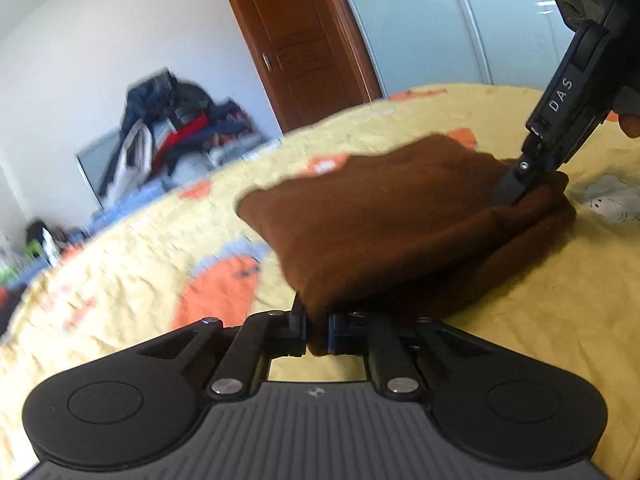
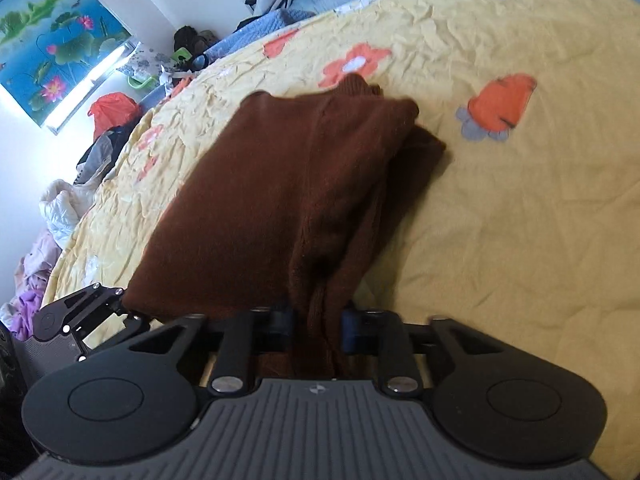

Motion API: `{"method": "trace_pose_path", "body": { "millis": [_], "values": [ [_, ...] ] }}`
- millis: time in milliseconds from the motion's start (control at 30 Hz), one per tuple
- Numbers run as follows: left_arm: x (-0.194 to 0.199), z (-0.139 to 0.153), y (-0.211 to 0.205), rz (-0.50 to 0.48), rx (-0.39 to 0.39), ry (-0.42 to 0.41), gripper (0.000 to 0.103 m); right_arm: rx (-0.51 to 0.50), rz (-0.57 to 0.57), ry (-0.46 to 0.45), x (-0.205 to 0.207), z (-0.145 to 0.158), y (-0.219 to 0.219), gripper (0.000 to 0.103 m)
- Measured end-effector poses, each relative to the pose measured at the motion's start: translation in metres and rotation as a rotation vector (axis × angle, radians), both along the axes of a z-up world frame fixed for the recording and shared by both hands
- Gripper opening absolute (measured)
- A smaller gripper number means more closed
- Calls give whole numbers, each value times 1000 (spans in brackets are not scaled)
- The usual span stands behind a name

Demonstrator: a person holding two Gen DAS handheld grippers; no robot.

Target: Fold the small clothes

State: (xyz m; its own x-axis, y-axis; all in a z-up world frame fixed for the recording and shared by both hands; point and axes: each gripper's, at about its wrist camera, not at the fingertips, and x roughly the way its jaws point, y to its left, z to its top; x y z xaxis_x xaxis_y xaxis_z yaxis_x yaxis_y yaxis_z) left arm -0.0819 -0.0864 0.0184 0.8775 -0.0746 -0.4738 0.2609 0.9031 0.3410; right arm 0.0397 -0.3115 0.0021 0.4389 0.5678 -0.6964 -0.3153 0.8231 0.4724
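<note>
A brown knitted garment [image 1: 400, 220] lies folded on the yellow bedsheet [image 1: 560, 300], its near edge lifted off the bed. My left gripper [image 1: 318, 332] is shut on that near corner, with brown fabric pinched between its pads. My right gripper [image 1: 516, 188] comes down from the upper right and grips the far corner. In the right wrist view the brown garment [image 2: 288, 184] stretches away from my right gripper [image 2: 316, 332], which is shut on a thick bunch of its edge. The left gripper [image 2: 124, 308] holds the neighbouring corner at the lower left.
The flowered sheet [image 2: 520, 220] covers the bed. A small white cloth [image 1: 612, 200] lies to the right of the brown garment. Clothes are piled [image 1: 168, 132] beyond the bed near a wooden door [image 1: 296, 40]. More clothes [image 2: 60, 208] lie off the bed's left side.
</note>
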Motion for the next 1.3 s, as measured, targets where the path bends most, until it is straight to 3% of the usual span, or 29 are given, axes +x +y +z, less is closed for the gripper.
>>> {"method": "trace_pose_path", "body": {
  "millis": [67,167,267,300,333,500,567,600,633,667,733,767,800,833,867,933,1000,1067,1100,1133,1200,1300],
  "values": [
    [-2,-7,4,-17,19,22,8,-30,-2,13,-1,-11,-3,19],
    [-6,-13,2,-29,34,48,8,22,7,21,-3,-17,-8,20],
    [-17,-2,11,-77,-16,29,11,-2,21,20,-1,-5,-7,51],
    [-22,1,15,-98,-21,28,14,-5,1,-9,-1,4,-10,68],
    [-27,4,21,-121,-29,24,14,17,-29,-55,0,15,-15,75],
    [-42,25,38,-201,-116,-46,16,153,-68,-147,37,49,-13,75],
    [-36,31,25,-230,-125,-83,24,160,-41,-158,62,54,9,77],
    [-29,29,15,-239,-107,-89,38,171,-32,-149,75,52,19,80],
    [-20,24,6,-249,-96,-84,55,190,-21,-121,92,48,32,80],
    [-8,16,-3,-256,-93,-50,60,197,-9,-92,105,43,43,80],
    [16,-6,-16,-259,-75,104,59,151,4,-39,129,23,67,80],
    [18,-15,-17,-258,-94,99,59,99,-9,-1,137,9,73,80],
    [18,-19,-17,-262,-114,86,59,77,-10,11,144,-4,75,73],
    [21,-17,-14,-261,-139,105,58,124,-20,-52,139,-9,66,69],
    [26,-15,-9,-257,-181,138,58,171,-47,-29,137,-13,55,64],
    [29,-10,4,-258,-248,166,56,203,-96,0,133,-16,39,44],
    [27,3,22,-264,-343,173,57,229,-114,13,122,-10,26,45],
    [28,21,49,-237,-457,143,60,244,-176,-33,99,6,3,71],
    [35,27,62,-200,-510,138,69,243,-211,-83,89,13,-9,90],
    [46,29,74,-155,-564,151,76,245,-255,-127,79,18,-25,98],
    [78,24,99,-38,-677,228,76,235,-331,-107,75,14,-52,97],
    [135,-4,124,132,-812,423,75,179,-355,21,78,-7,-65,89]
  ]
}}
